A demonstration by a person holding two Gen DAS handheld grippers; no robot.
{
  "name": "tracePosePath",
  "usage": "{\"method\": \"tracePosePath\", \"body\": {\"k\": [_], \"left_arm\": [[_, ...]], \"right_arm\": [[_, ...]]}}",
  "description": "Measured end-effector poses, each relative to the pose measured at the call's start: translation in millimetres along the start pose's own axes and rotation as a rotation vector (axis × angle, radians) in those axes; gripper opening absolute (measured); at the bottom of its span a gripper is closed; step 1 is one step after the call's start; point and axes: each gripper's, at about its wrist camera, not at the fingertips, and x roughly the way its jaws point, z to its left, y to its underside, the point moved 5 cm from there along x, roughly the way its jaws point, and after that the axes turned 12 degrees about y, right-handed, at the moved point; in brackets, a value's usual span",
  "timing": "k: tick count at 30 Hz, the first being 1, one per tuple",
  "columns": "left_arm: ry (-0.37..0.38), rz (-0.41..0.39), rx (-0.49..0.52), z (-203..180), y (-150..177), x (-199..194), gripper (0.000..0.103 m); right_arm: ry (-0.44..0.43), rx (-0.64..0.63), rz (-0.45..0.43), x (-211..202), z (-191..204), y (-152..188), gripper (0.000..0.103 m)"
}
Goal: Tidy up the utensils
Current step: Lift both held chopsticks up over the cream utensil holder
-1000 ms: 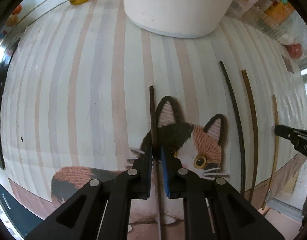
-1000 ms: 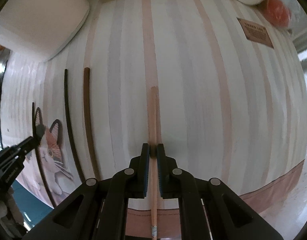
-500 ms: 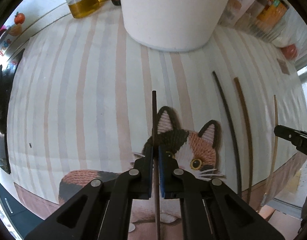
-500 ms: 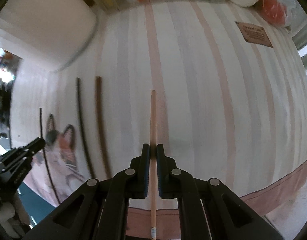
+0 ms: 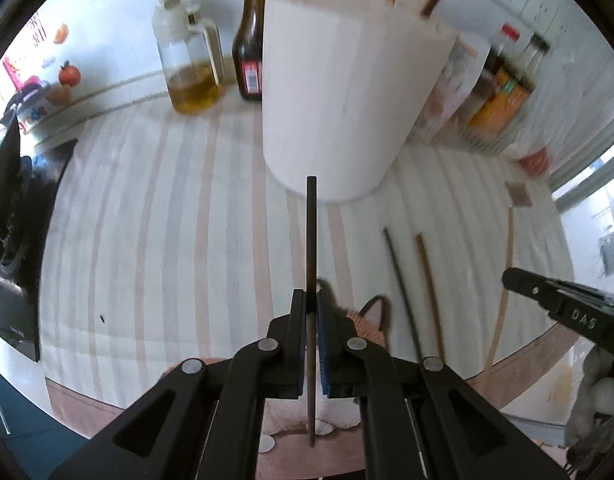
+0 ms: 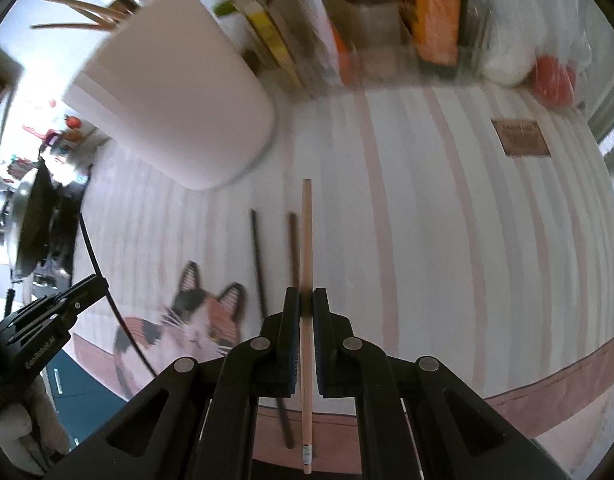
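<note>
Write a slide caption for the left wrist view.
Left gripper holds a dark chopstick above the striped mat, facing the white holder.

So the utensil holder (image 5: pixel 347 92) sits at the back of the striped mat (image 5: pixel 167 220) with sticks poking out of it. Oil jug (image 5: pixel 189 64) and sauce bottle (image 5: pixel 251 40) are behind it to the left. 2 chopsticks (image 5: pixel 411 292) lie on the mat, right of the cat picture (image 6: pixel 203 320).
</note>
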Motion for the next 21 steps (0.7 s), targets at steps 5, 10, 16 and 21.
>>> {"method": "tracePosePath", "body": {"k": [5,10,16,21], "left_arm": [[0.015,-0.071,0.012,-4,-17,-16,0.003],[0.031,-0.129,0.019,-7,-28,-35,0.002],[0.053,-0.193,0.051,-17,-43,-64,0.002],[0.079,-0.253,0.076,-24,-59,-94,0.002]], "right_arm": [[-0.033,-0.018,-0.073,-29,18,-15,0.007],[-0.056,-0.017,-0.134,-50,36,-31,0.007],[-0.078,-0.001,-0.223,-82,45,-52,0.007],[-0.089,0.007,-0.292,-108,51,-69,0.007]]}}
